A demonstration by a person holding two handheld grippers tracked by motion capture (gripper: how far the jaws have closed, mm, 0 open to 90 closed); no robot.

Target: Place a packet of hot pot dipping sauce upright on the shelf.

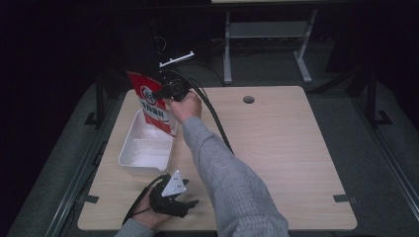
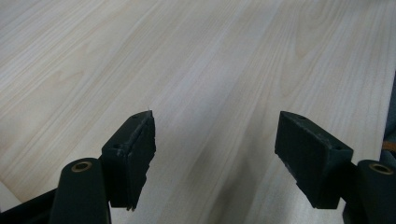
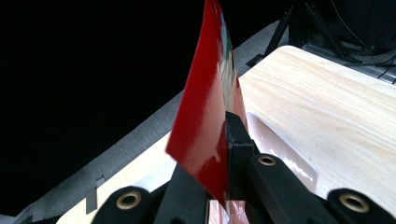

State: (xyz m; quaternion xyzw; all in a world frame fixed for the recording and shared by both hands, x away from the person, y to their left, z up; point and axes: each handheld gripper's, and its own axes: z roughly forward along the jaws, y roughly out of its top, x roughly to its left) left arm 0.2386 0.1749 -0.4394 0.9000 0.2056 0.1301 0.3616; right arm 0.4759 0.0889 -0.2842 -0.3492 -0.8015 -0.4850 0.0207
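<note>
Spanning most of the high view, the pale wooden table carries a white tray near its left edge. Above the tray's far end hangs a red pouch, held upright and clamped between the jaws of the right gripper. The left gripper rests near the table's front edge with its jaws spread apart, grasping nothing.

Wooden table (grey floor), dark room
</note>
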